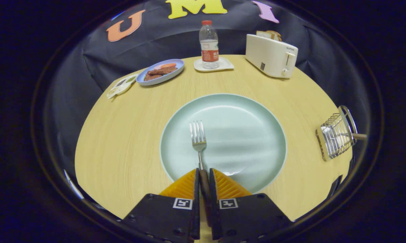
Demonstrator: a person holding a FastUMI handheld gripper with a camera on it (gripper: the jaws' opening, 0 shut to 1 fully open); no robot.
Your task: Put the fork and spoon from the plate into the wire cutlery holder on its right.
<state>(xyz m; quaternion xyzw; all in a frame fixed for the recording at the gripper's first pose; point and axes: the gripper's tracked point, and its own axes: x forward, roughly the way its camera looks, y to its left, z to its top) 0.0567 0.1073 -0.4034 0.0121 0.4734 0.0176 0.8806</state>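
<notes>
A pale green plate (pixel 243 118) lies in the middle of the round wooden table. A metal fork (pixel 198 138) points away from me over the plate, tines toward the far side. My gripper (pixel 203 175) is shut on the fork's dark handle, which runs back between the two fingers. To the right of the plate, near the table's edge, stands the wire cutlery holder (pixel 336 136). A wooden-handled utensil (pixel 358 136) sticks out of it to the right; its head is hidden by the wires.
Beyond the plate stand a water bottle (pixel 209 45) on a white coaster, a cream toaster (pixel 271 55) with bread in it, a blue dish of food (pixel 160 72) and a small white dish (pixel 122 86). The table edge (pixel 88 135) curves close on both sides.
</notes>
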